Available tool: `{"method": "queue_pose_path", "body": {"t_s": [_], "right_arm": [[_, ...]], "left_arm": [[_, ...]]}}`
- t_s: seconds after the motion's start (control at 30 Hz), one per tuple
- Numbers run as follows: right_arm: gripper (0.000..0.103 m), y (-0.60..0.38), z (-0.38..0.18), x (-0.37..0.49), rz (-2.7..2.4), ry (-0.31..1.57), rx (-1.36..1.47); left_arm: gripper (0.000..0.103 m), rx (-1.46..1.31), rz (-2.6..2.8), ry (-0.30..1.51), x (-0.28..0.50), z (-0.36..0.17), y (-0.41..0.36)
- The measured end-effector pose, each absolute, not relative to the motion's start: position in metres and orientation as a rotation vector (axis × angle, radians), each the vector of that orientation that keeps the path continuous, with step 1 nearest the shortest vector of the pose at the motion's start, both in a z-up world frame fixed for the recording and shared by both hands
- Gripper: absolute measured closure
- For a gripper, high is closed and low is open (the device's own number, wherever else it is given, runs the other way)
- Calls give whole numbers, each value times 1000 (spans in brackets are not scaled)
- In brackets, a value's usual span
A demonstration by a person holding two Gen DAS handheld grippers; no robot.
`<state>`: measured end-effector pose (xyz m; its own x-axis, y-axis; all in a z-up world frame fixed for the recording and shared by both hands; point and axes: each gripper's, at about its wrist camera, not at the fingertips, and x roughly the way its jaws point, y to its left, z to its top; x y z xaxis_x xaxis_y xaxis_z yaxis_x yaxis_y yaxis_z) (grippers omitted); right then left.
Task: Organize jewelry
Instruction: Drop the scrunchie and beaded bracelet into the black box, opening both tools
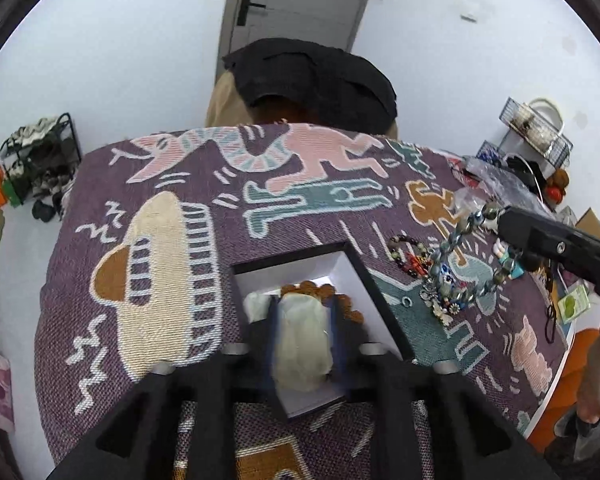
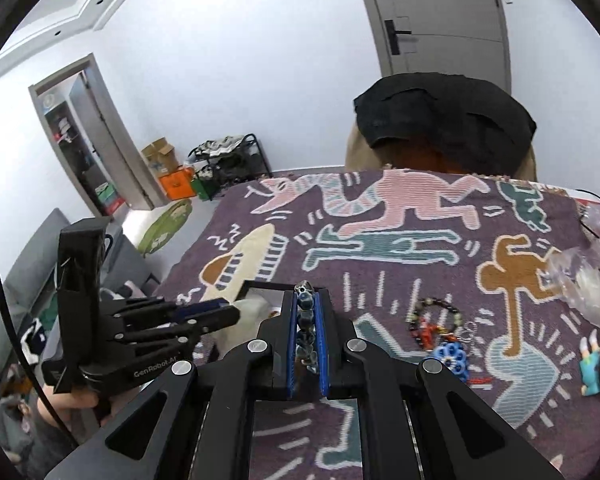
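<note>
**Jewelry sorting, midway: one strand lifted, several pieces still loose**

The open box (image 1: pixel 348 268) with its white lining sits on the patterned tabletop (image 1: pixel 160 184) and already contains a pale stone bangle (image 1: pixel 302 344) and a string of brown beads (image 1: pixel 320 291), so part of the sorting appears done. The left claw (image 1: pixel 302 336) hovers over the box with its jaws parted on either side of the bangle; the blue pads do not seem to press on it (judged a release, though the blur leaves some doubt). The right claw (image 2: pixel 309 332) is closed on a blue-grey bead bracelet (image 2: pixel 305 320), whose beads run between its blue pads (image 2: pixel 321 340); in the left wrist view the same strand hangs in a loop from that claw, above the loose pile and to the right of the box. Still lying on the cloth are a dark bead bracelet (image 2: pixel 434 312), a red charm (image 2: pixel 425 334), a blue flower-shaped piece (image 2: pixel 454 356) and small metal charms (image 1: pixel 440 308), all well apart from the box. What remains, by this reading, is to carry the held strand to the box and then gather the rest.
</note>
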<state>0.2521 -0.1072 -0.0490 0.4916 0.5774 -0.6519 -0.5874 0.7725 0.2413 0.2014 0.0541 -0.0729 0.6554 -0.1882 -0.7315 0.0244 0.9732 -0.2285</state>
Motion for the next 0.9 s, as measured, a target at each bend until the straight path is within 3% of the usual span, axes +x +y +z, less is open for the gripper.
{"method": "queue_pose_path", "body": {"t_s": [0.07, 0.1, 0.6, 0.67, 0.7, 0.73, 0.9], "right_arm": [[93, -97, -51, 251, 719, 792, -22], [93, -93, -52, 251, 723, 795, -25], [93, -28, -78, 253, 777, 875, -66], [75, -23, -82, 255, 763, 897, -89], [57, -22, -85, 256, 750, 912, -93], [47, -25, -86, 256, 737, 911, -86], [45, -47, -87, 259, 695, 911, -53]], "left_arm": [[28, -219, -110, 809, 195, -69, 61], [24, -223, -108, 788, 192, -67, 64], [24, -277, -46, 765, 172, -66, 112], [24, -277, -44, 764, 170, -66, 113], [24, -277, -45, 763, 170, -66, 114], [24, -276, -47, 762, 170, -66, 113], [24, -266, -60, 759, 172, -65, 105]]}}
